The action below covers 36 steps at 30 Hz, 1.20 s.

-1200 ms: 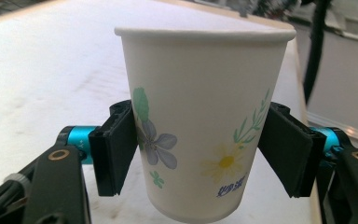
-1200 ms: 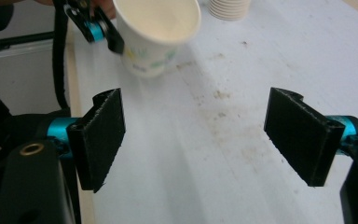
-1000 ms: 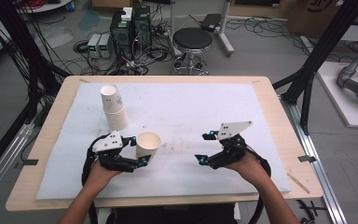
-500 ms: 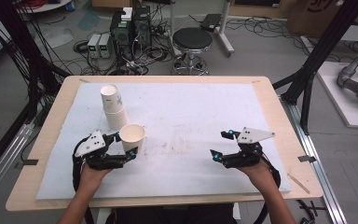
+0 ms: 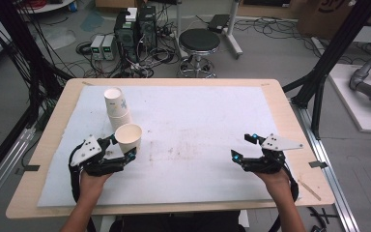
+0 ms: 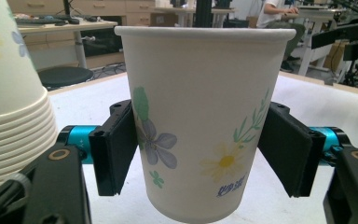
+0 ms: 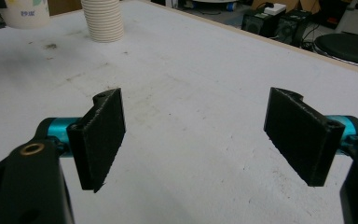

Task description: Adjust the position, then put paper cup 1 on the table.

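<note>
High view is showing the left tool (image 5: 121, 151) holding a paper cup (image 5: 128, 137) near the left front of the white worktop (image 5: 198, 125), just beside a stack of cups (image 5: 116, 107). Left gripper view is showing its two black jaws pressing on the sides of the cup's lower half, with the cup standing upright. The right tool (image 5: 245, 147) is sitting wide open with nothing in it, well apart on the right side. The cup is looking light, thin and easy to squash, so a soft squeeze low on its sides is probably working best
</note>
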Motion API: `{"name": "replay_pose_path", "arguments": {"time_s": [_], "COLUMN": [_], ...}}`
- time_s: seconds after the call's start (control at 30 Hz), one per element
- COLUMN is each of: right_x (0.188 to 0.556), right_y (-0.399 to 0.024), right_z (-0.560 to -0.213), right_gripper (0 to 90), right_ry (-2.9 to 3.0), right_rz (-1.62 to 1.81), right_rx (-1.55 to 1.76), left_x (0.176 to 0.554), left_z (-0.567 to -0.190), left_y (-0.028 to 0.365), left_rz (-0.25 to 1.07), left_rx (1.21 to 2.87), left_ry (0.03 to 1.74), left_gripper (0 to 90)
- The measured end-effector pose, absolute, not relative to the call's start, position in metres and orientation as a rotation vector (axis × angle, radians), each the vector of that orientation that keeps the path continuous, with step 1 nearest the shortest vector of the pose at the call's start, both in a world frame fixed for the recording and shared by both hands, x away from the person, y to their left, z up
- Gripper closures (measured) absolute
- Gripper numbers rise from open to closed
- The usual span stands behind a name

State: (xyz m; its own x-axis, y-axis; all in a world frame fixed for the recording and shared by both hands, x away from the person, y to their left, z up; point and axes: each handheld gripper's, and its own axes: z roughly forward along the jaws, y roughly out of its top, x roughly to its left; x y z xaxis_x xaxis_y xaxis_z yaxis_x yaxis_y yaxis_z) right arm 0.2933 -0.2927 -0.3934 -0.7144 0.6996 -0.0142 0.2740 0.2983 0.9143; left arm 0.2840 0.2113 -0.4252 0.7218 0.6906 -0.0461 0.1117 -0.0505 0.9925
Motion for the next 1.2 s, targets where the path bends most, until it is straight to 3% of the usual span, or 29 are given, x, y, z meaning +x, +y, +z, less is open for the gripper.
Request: {"name": "replay_pose_path", "arguments": {"time_s": [0.67,1.2], "right_x": [0.292,0.292], "right_y": [-0.298,-0.294], "right_z": [-0.392,-0.393], "right_gripper": [21.1,21.1], "right_ry": [2.145,2.162], "right_rz": [1.396,1.392], "right_rx": [0.881,0.864], "left_x": [0.283,0.281], "left_z": [-0.424,-0.428], "left_y": [0.226,0.278], "left_rz": [0.572,0.674], "left_rx": [1.554,1.512], "left_ry": [0.702,0.835], "left_gripper": [30.6,30.4]}}
